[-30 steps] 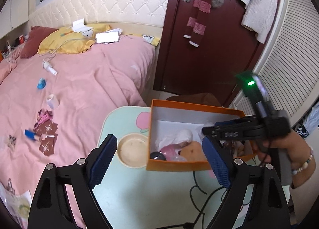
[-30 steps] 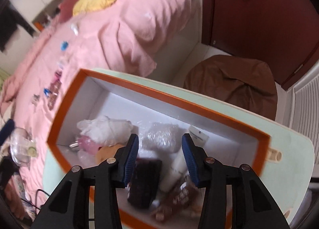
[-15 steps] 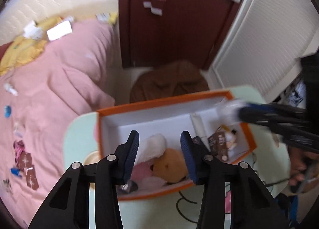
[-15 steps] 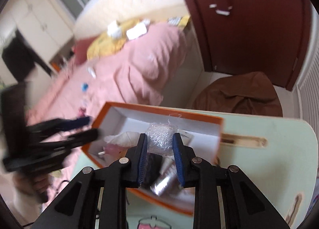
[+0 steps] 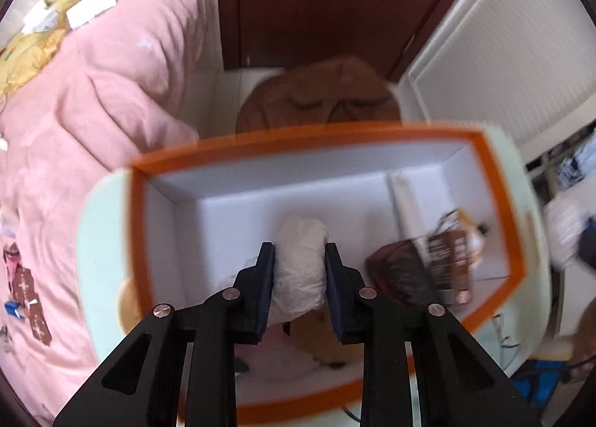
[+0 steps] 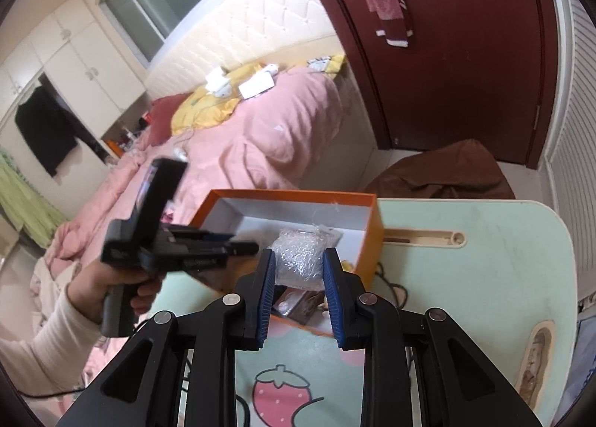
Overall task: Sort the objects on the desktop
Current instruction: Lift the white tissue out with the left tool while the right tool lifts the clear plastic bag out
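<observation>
An orange box with white inside walls sits on the pale green bench, and everything here is told from that box. The left tool points down into the box, and its jaws are closing on a white crumpled bundle that lies near the middle of the box floor; both blue pads touch its sides. Beside the bundle, toward one end of the box, lie a dark brown pouch and a brown packet. The right tool is above the near side of the box and squeezes a clear bubble-wrap lump between its narrow jaws, so the lump is lifted up out of the box. A pink strawberry picture is on the bench in front of the box. A bed with a pink blanket is behind the box.
</observation>
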### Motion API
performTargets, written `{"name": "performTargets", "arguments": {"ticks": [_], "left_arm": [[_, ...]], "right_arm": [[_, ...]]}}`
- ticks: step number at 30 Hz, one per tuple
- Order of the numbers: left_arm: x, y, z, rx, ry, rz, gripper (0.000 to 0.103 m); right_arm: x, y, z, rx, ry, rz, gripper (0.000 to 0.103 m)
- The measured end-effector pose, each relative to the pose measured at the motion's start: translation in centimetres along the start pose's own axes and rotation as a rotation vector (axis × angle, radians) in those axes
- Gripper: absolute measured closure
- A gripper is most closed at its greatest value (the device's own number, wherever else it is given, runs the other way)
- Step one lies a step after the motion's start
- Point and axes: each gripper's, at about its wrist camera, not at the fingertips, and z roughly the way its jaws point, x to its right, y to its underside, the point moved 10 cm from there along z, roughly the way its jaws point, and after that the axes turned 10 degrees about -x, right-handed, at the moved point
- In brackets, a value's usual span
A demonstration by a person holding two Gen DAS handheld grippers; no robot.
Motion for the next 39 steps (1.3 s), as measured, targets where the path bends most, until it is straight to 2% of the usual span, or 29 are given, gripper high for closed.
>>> {"name": "performTargets", "arguments": {"ticks": [2, 5, 8, 11, 13, 16, 19, 20, 21, 22, 23, 24, 25, 27, 29, 32, 36, 39], "left_arm": [[0.3, 0.1, -3.4, 0.074, 0.010, 0.008, 0.076], [1.3, 1.3, -8.3, 0.166, 0.076, 0.037, 0.076], [3.1, 4.2, -9.9, 0.173, 0.149, 0.082, 0.076], [4.9, 7.8, -8.1, 0.113, 0.215, 0.109, 0.076], [5.0, 10.0, -5.3, 0.082, 0.204, 0.111, 0.076], [4.4, 12.3, -1.4, 0.029, 0.171, 0.058, 0.076], [4.0, 13.1, 0.2, 0.063, 0.159, 0.018, 0.074], [4.0, 13.3, -0.1, 0.085, 0.162, 0.006, 0.071], [3.8, 13.2, -0.5, 0.110, 0.169, -0.010, 0.065], [3.7, 13.1, -0.8, 0.135, 0.176, -0.025, 0.057], [3.5, 13.0, -1.3, 0.163, 0.185, -0.037, 0.051], [3.3, 12.8, -2.0, 0.197, 0.197, -0.046, 0.037], [3.1, 12.6, -2.7, 0.230, 0.209, -0.055, 0.027], [2.7, 12.3, -4.0, 0.291, 0.226, -0.073, 0.024], [2.0, 12.0, -4.7, 0.325, 0.217, -0.092, 0.024], [0.8, 11.9, -4.6, 0.317, 0.197, -0.132, 0.024], [-0.1, 12.2, -3.9, 0.304, 0.216, -0.181, 0.024], [-0.7, 12.4, -3.7, 0.299, 0.229, -0.207, 0.024]], "right_arm": [[-1.0, 0.6, -0.2, 0.009, -0.019, -0.020, 0.078], [-2.7, 1.5, -0.9, 0.030, -0.036, -0.063, 0.078], [-4.2, 2.9, -0.6, 0.014, -0.050, -0.091, 0.078], [-4.8, 5.1, 1.1, -0.043, -0.023, -0.097, 0.078], [-4.9, 6.7, 2.8, -0.085, -0.005, -0.093, 0.078], [-4.8, 8.7, 5.0, -0.131, 0.022, -0.089, 0.078], [-4.5, 9.9, 6.9, -0.141, 0.066, -0.095, 0.078], [-4.3, 10.1, 7.2, -0.138, 0.074, -0.097, 0.076], [-4.1, 10.1, 7.5, -0.135, 0.081, -0.099, 0.076], [-4.1, 10.0, 7.5, -0.128, 0.086, -0.097, 0.074], [-4.2, 9.7, 7.1, -0.113, 0.086, -0.097, 0.066], [-4.4, 9.4, 6.8, -0.098, 0.086, -0.097, 0.060], [-4.5, 9.1, 6.3, -0.080, 0.085, -0.099, 0.050], [-5.0, 8.5, 4.9, -0.032, 0.067, -0.109, 0.043], [-5.7, 7.8, 3.9, -0.011, 0.043, -0.114, 0.042], [-6.0, 5.9, 3.3, -0.009, 0.037, -0.116, 0.043], [-6.2, 3.1, 4.1, -0.042, 0.046, -0.128, 0.044], [-6.0, 1.1, 6.0, -0.126, 0.080, -0.140, 0.064]]}}
